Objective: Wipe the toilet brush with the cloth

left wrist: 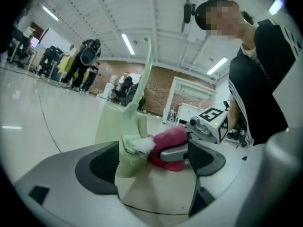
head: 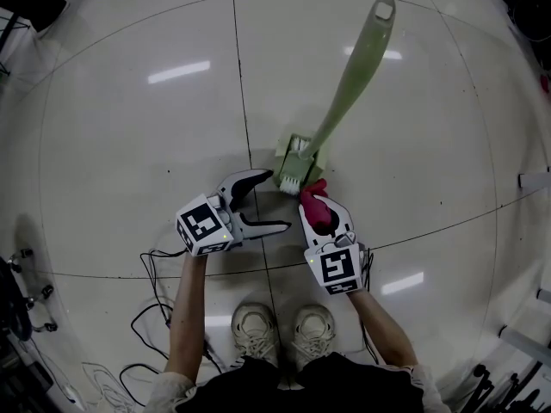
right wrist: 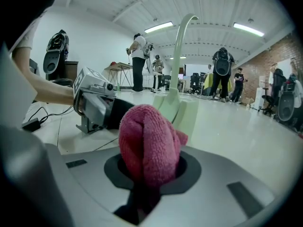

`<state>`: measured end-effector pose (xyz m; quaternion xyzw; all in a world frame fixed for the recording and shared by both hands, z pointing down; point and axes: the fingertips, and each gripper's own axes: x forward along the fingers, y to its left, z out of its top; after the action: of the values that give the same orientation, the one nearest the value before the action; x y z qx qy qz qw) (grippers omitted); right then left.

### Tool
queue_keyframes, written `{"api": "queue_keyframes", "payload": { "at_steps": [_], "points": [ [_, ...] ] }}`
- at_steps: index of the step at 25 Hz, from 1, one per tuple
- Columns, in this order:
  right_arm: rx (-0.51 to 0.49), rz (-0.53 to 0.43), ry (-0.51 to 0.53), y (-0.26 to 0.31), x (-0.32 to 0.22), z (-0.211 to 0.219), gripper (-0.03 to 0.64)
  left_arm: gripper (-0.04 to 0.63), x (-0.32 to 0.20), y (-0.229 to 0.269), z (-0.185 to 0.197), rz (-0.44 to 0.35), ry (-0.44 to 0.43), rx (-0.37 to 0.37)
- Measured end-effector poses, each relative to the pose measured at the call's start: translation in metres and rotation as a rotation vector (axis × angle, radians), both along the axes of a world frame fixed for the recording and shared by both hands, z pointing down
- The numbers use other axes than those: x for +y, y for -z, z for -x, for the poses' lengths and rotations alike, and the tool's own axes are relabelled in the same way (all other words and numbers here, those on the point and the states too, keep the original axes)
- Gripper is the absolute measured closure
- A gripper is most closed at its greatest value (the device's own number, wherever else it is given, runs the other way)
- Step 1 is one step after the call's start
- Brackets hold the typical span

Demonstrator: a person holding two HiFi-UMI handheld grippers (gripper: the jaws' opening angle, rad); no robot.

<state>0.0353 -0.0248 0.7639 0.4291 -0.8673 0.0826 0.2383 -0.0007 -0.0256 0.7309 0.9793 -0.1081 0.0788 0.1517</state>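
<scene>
Toilet brush (head: 353, 76), pale green, likely light stiff plastic, stands on the floor (head: 129, 144), handle leaning far right. Left gripper (head: 277, 200) gapes around its base, the sensible hold. Right gripper (head: 318, 206) pinches a soft pink cloth (right wrist: 149, 145) against the bristles (left wrist: 142, 145).

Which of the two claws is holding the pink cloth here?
The right claw, shut on the pink cloth. The left claw is open and grips nothing, beside the toilet brush head.
</scene>
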Motion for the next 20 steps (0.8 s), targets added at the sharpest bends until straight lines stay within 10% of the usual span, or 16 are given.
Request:
{"api": "queue_keyframes", "payload": {
  "at_steps": [4,20],
  "points": [
    [0.000,0.005,0.023,0.000,0.005,0.007,0.548,0.163,-0.031,0.007,0.013,-0.042,0.073,0.007],
    [-0.023,0.031,0.056,-0.002,0.004,0.012,0.548,0.164,-0.087,0.025,-0.022,-0.062,-0.093,0.036]
  ]
}}
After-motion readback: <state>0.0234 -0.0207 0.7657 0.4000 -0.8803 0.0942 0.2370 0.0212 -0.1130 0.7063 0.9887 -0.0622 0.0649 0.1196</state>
